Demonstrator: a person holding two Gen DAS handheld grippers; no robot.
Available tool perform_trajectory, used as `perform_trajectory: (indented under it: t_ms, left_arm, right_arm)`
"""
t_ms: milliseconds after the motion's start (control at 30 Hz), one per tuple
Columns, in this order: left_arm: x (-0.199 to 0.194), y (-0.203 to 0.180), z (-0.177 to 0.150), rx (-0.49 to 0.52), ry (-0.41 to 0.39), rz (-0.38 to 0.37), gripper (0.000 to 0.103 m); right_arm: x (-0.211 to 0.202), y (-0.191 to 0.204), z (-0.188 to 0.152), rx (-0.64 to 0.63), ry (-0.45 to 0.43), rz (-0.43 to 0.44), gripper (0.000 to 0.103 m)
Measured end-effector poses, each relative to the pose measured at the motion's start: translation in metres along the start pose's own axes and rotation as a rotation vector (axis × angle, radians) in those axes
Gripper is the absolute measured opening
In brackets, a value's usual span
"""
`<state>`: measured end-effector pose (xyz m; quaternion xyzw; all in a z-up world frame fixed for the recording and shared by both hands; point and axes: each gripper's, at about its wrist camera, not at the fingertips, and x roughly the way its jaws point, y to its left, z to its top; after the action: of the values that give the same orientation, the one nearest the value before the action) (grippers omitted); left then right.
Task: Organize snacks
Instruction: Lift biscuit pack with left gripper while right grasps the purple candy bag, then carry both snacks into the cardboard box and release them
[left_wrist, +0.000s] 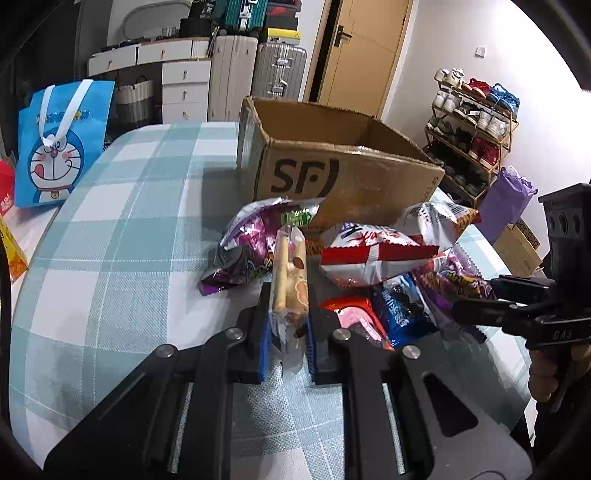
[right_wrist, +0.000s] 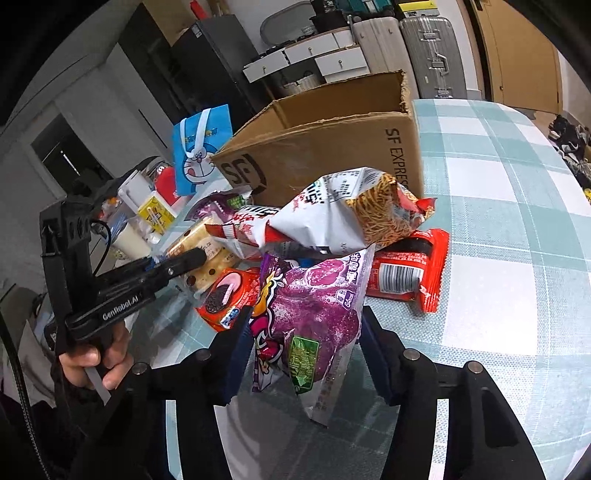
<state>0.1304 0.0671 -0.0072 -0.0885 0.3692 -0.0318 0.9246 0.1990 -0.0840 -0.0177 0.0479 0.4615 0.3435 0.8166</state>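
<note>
My left gripper (left_wrist: 288, 317) is shut on a clear pack of biscuit sticks (left_wrist: 290, 269), held upright in front of the snack pile. My right gripper (right_wrist: 306, 332) is shut on a purple grape-flavour bag (right_wrist: 317, 314); it also shows in the left wrist view (left_wrist: 476, 295). An open SF cardboard box (left_wrist: 343, 166) stands behind the pile on the checked tablecloth (left_wrist: 129, 229). In the pile lie another purple bag (left_wrist: 243, 243), a red-and-white bag (left_wrist: 369, 254), a noodle-snack bag (right_wrist: 354, 214), a red Oreo pack (right_wrist: 225, 295) and a red wrapper (right_wrist: 406, 269).
A blue Doraemon bag (left_wrist: 59, 144) stands at the table's far left, next to a yellow carton (right_wrist: 157, 214). A purple paper bag (left_wrist: 506, 203) sits at the right edge. Suitcases (left_wrist: 258, 70), drawers and a shoe rack (left_wrist: 476, 125) stand behind the table.
</note>
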Motion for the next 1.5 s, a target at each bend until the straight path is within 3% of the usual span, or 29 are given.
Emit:
perform_trajectory:
  t_ms: [467,1067,1500]
  left_arm:
    - [-0.03,-0.005,0.006,0.01,-0.082,-0.012,0.011]
    - [-0.078,-0.02,0.017,0.022,-0.187,-0.045,0.011]
    - [-0.102,-0.037,0.048,0.041,-0.25,-0.042,0.011]
  right_arm:
    - [-0.006,0.012,0.001,-0.045,-0.021,0.045,0.055]
    - [-0.051,0.021,0.01,-0.063,-0.136,0.043,0.055]
    - [-0.07,0.024,0.044,-0.081,-0.226,0.015,0.055]
